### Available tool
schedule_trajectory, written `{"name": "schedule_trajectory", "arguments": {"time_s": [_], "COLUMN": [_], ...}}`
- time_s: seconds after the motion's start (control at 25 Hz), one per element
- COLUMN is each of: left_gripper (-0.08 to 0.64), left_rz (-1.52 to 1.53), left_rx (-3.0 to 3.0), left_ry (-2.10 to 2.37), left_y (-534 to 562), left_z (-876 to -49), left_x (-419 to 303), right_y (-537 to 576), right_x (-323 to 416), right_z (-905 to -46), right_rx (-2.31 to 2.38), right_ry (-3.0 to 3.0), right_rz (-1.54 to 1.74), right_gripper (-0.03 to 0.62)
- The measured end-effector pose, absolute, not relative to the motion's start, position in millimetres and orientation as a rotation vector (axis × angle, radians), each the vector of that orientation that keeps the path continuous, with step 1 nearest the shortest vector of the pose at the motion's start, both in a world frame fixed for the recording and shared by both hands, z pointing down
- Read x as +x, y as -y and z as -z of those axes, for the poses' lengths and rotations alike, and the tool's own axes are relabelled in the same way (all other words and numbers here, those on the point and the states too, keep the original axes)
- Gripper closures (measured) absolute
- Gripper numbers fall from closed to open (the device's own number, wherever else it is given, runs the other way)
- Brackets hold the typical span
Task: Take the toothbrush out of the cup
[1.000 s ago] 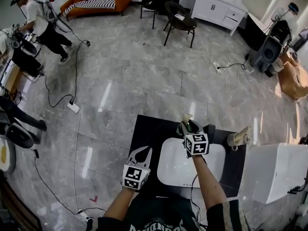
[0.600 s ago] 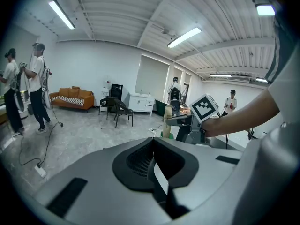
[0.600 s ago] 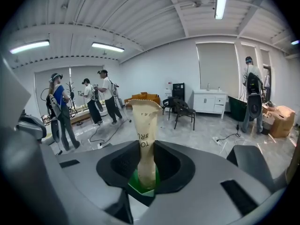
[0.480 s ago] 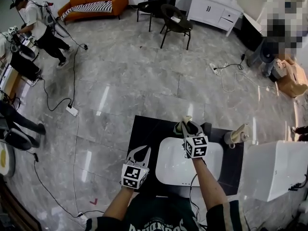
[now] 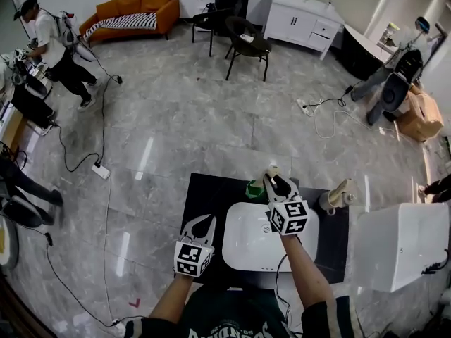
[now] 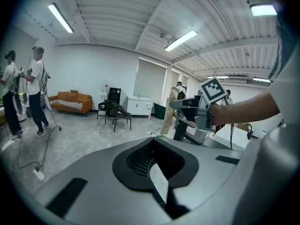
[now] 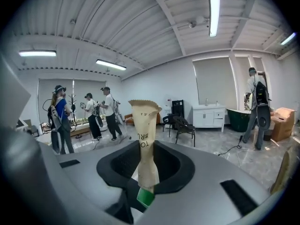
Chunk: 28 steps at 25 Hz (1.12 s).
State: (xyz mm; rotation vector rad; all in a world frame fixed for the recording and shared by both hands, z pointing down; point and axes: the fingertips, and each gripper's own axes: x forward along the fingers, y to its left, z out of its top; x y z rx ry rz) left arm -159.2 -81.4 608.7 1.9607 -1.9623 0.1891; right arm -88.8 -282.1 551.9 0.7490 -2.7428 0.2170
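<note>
while the left claw (image 5: 204, 221) lies low over the near left part of the black tabletop (image 5: 208, 189), its jaws drawn together with nothing between them, the right claw (image 5: 275, 182) is raised over the far rim of the white basin (image 5: 254, 241). its jaws have just been closing, and they pinch the toothbrush (image 5: 271, 172), which is sheathed in a pale paper wrapper with dark print. in the right gripper view the toothbrush (image 7: 145, 139) stands nearly upright between the jaws of the right claw (image 7: 143, 184), its crimped top above them and a green bit showing at the wrapper's lower end.

the green cup (image 5: 253, 187) stands on the tabletop just beyond the basin, touching or just beside the tips of the right claw on their left. from the head view it cannot be told whether the brush's lower end is clear of the cup's rim.

the left gripper view shows the left claw (image 6: 158, 184) pointed across the room, with the right claw (image 6: 180, 104) and its marker cube (image 6: 212, 89) off to the right, apart from it. a beige object (image 5: 339, 194) sits on the tabletop to the right of the basin, and a white box (image 5: 402, 248) stands beside that. several people (image 7: 108, 112) stand on the grey marble floor (image 5: 211, 111), near an orange sofa (image 5: 130, 9).
</note>
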Motion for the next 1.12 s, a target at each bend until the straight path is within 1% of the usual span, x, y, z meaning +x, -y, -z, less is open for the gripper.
{"name": "schedule_trajectory", "arguments": {"time_s": [0.2, 0.36, 0.6, 1.0, 1.12], "left_gripper": [0.549, 0.549, 0.549, 0.549, 0.549], "left_rz": [-0.177, -0.182, -0.198, -0.209, -0.208], "left_rx": [1.953, 1.937, 1.926, 1.840, 1.809], "left_ry": [1.995, 2.019, 2.045, 2.096, 2.109], "left_y": [77, 73, 64, 32, 21], "left_z": [-602, -600, -599, -606, -610], "left_x": [-167, -177, -186, -202, -208], "right_y": [258, 233, 203, 130, 109], "right_x": [-89, -89, -96, -113, -115], "right_z": [-521, -523, -549, -629, -648], "right_rx": [0.693, 0.649, 0.530, 0.372, 0.321], "right_ry": [2.801, 2.794, 2.735, 2.564, 2.505], "right_rz": [-0.257, -0.328, -0.385, -0.763, -0.819], "right_gripper": [0.492, 0.495, 0.498, 0.502, 0.503]}}
